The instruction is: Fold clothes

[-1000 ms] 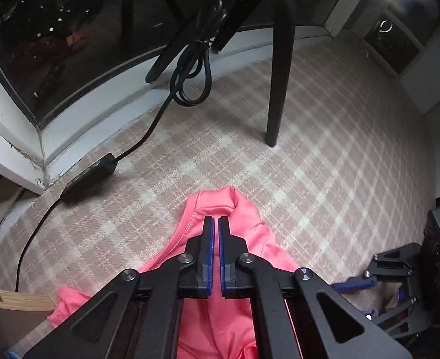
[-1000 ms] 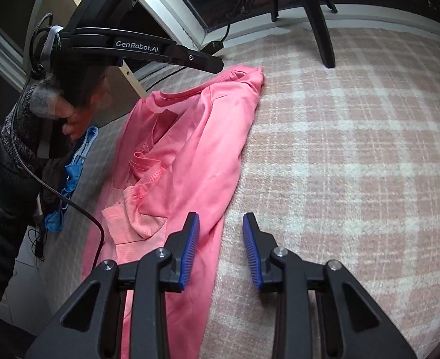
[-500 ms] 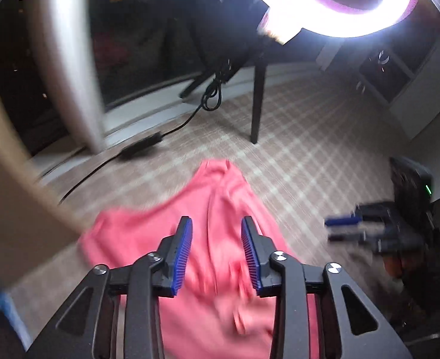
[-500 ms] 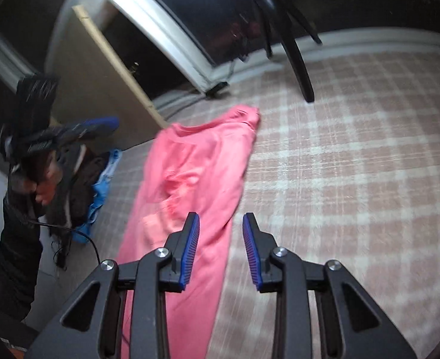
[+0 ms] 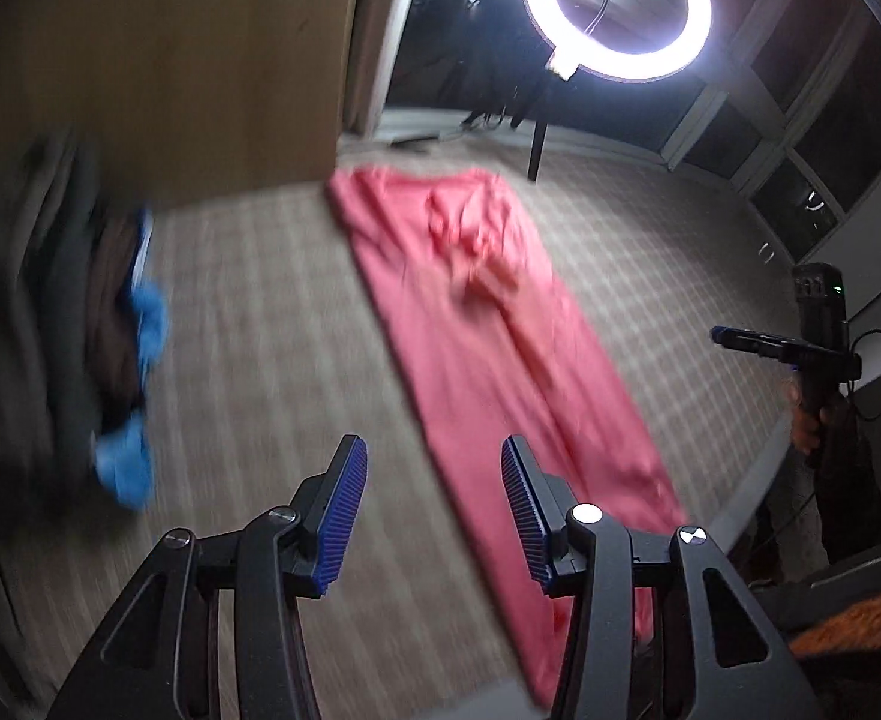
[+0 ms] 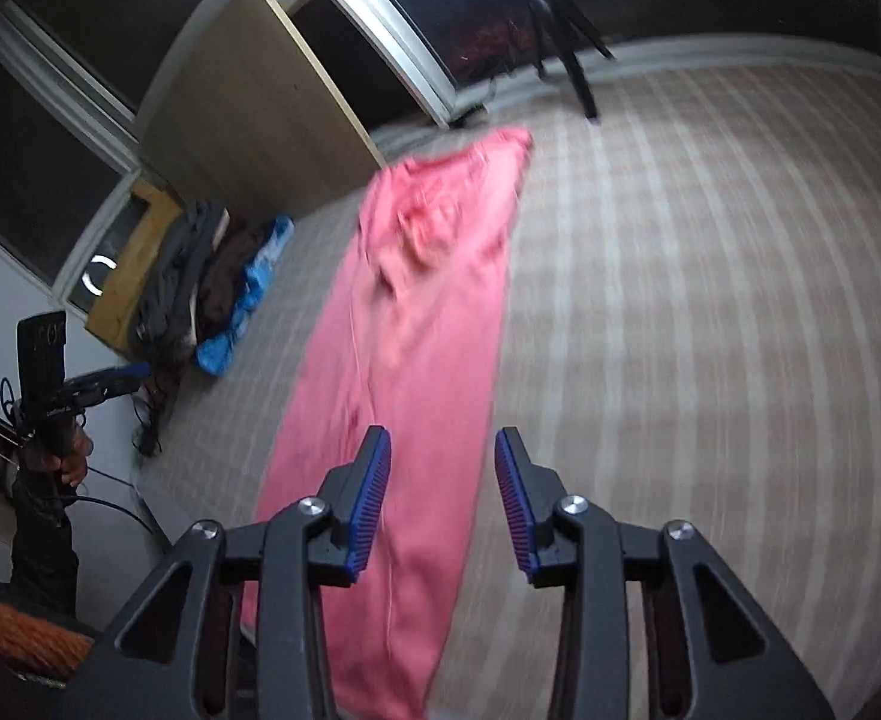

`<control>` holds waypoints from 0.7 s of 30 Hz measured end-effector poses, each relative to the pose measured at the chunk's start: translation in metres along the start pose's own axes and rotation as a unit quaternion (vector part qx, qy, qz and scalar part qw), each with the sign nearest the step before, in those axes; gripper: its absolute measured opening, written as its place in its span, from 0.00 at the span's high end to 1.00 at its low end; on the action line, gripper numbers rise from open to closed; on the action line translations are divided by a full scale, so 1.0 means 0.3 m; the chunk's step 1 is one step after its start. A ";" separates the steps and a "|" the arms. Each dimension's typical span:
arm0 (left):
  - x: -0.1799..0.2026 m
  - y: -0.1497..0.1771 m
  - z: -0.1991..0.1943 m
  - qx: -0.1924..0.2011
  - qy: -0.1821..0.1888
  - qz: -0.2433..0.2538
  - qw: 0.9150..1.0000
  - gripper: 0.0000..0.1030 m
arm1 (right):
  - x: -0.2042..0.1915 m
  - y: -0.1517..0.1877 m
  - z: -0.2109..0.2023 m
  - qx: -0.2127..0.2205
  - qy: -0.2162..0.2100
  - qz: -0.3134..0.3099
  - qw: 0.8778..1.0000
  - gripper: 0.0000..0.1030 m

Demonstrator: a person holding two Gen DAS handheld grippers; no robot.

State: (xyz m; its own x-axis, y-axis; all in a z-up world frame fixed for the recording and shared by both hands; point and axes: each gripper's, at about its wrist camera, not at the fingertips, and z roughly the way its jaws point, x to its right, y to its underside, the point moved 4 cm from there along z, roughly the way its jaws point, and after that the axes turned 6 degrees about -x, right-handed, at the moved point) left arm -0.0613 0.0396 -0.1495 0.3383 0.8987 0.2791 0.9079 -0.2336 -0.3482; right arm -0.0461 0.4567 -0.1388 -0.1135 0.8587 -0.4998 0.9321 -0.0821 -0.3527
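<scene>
Plaid carpet (image 6: 710, 312) w/ pink garment (image 6: 416, 324) flat; both grippers (image 5: 434, 510) (image 6: 443, 498) opening, empty; no legible text.

A coral-pink garment (image 5: 488, 330) lies on a beige-and-white plaid cover (image 6: 710, 300). At nine o'clock in the left wrist view, a clothes heap (image 5: 122, 330) shows bright blue, brown and grey. Both hand-held grippers are black with blue ribbed pads (image 6: 374, 498).
</scene>
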 end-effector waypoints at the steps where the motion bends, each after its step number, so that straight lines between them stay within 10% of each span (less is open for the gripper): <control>1: -0.007 0.060 0.010 -0.008 0.010 -0.009 1.000 0.56 | -0.007 0.054 -0.005 -0.005 0.008 0.005 1.000 0.65; 10: 0.111 0.485 0.213 -0.102 0.106 -0.025 0.989 0.56 | -0.084 0.428 0.133 -0.061 0.088 0.032 0.994 0.65; 21: 0.286 0.593 0.328 -0.140 0.102 0.017 0.985 0.56 | -0.102 0.515 0.178 -0.051 0.137 0.021 0.989 0.60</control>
State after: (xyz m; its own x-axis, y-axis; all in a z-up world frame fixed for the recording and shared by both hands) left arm 0.1048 0.1117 -0.2757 0.3865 0.8021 0.4553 0.9181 -0.3813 -0.1078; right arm 0.0832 0.3908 -0.2203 0.0102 0.9616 -0.2741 0.9655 -0.0808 -0.2474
